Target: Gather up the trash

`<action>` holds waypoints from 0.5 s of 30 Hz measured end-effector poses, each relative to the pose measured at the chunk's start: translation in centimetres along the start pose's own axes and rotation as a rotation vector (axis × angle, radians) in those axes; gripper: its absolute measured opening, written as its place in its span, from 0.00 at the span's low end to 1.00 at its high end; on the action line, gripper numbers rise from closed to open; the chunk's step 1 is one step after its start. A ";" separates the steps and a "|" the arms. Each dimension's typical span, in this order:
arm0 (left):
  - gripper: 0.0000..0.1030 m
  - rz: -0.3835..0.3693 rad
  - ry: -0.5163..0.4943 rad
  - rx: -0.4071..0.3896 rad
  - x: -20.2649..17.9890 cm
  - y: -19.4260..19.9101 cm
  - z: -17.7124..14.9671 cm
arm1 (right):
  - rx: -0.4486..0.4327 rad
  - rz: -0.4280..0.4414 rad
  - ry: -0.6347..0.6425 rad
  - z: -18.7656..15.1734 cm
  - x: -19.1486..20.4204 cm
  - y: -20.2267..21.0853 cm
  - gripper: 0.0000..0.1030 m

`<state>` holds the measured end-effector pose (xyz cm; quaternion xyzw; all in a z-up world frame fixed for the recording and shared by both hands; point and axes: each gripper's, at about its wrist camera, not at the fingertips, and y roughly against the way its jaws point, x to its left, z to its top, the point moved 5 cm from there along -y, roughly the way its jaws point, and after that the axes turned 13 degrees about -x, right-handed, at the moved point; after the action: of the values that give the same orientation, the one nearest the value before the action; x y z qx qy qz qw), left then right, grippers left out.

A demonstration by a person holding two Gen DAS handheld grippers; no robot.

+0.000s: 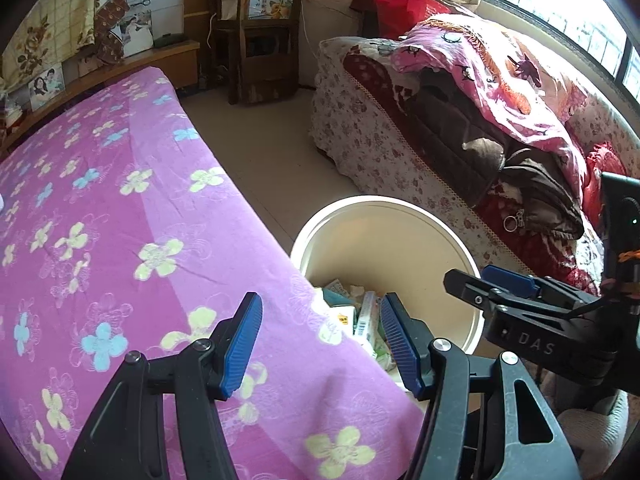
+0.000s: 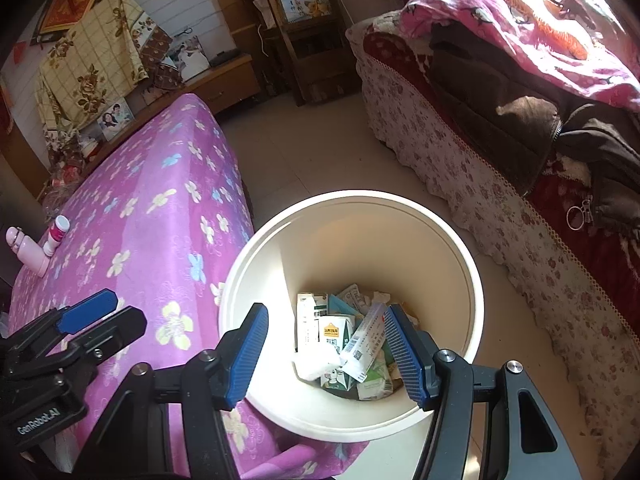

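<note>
Both tongs released; only right view shows bottles (pink).

Bin on floor between bed left, sofa right; cartons inside bin

1 bin, 2 bottles
</note>
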<state>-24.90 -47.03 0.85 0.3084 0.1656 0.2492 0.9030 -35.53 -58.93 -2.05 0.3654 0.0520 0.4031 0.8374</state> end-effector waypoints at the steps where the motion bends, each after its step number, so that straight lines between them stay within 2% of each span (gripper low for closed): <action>1: 0.61 0.012 -0.005 -0.009 0.2 0.3 0.0 | -0.005 0.001 0.001 0.1 0.3 0.2 0.62; 11: 0.61 0.125 -0.025 -0.105 2.8 4.0 0.4 | -0.069 0.014 0.018 0.2 3.5 3.1 0.62; 15: 0.61 0.146 -0.024 -0.152 3.5 5.9 0.7 | -0.112 0.005 0.023 0.3 4.7 4.5 0.62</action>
<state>-23.74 -41.39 4.65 0.2531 0.1122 0.3226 0.9051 -35.16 -53.92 2.14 0.3136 0.0379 0.4116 0.8549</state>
